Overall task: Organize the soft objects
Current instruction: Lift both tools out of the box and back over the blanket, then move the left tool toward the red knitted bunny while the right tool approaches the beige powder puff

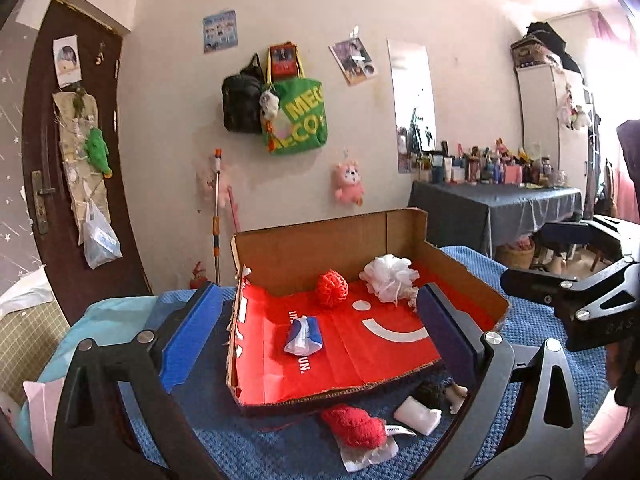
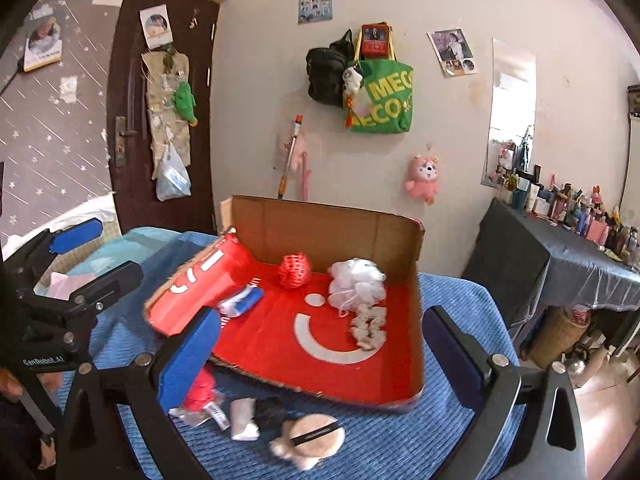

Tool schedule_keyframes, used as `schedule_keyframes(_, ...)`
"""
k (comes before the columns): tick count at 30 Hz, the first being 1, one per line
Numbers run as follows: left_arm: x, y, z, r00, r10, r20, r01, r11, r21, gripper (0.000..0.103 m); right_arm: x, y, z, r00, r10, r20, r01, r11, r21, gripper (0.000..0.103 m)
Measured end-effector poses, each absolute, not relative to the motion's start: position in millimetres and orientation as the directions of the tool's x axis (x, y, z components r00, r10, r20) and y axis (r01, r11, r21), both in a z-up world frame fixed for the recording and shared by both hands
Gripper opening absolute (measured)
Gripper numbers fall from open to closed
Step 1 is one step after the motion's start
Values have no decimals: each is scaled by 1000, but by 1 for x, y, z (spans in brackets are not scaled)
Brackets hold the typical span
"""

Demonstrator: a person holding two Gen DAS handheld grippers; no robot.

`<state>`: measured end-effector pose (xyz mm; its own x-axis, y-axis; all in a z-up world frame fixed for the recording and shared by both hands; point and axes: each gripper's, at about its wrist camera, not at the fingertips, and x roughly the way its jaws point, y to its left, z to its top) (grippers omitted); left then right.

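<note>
Box: an open cardboard box [image 1: 328, 240] with a red lining sits at the centre of both views on a blue textured cover [image 1: 540, 320]; its near side is folded flat, and its back and side walls stand up.
Inside the box, back: a red crocheted ball [image 1: 332, 289] and, just right of it, a white mesh bath puff [image 1: 388, 278], both near the back wall.
Inside the box, left of centre: a small blue-and-white tissue pack [image 1: 303, 336] lies on the red floor, apart from the ball.
Inside the box, right: in the right wrist view a cream fuzzy scrunchie [image 2: 370, 326] lies just below the puff.
In front of the box: a red knitted item [image 1: 354, 426] on a clear wrapper, a white soft block [image 1: 418, 420] beside it, and a dark fuzzy item [image 1: 430, 394] behind that, all on the cover in the lower middle of the frame.
Nearest the right camera: a beige plush piece with a dark band [image 2: 310, 438] at the bottom centre.
Left gripper [image 1: 320, 330]: jaws spread wide, nothing between them, framing the box floor.
Right gripper [image 2: 320, 346]: jaws spread wide, empty, framing the box's near edge; its left pad overlaps the red knitted item in view, contact unclear.
Wall behind: a green tote bag [image 1: 298, 118] and a pink plush toy [image 1: 350, 184] hang in the upper middle.
Far right: a table under a dark cloth [image 1: 496, 204], crowded with bottles.
</note>
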<state>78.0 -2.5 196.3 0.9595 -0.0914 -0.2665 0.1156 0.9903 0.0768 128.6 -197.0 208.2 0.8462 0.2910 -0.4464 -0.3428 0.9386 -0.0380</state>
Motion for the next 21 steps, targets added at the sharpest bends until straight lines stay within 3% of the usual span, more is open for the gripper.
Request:
schedule_keyframes(6, 54, -2, 183, 968, -84, -238, 97, 994, 46, 103, 104, -196, 194, 857, 292, -424, -332, 943, -21, 103)
schedule_keyframes(21, 35, -6, 129, 955, -52, -292, 77, 994, 76, 103, 74, -204, 139, 878, 229, -420, -259, 966, -15, 103)
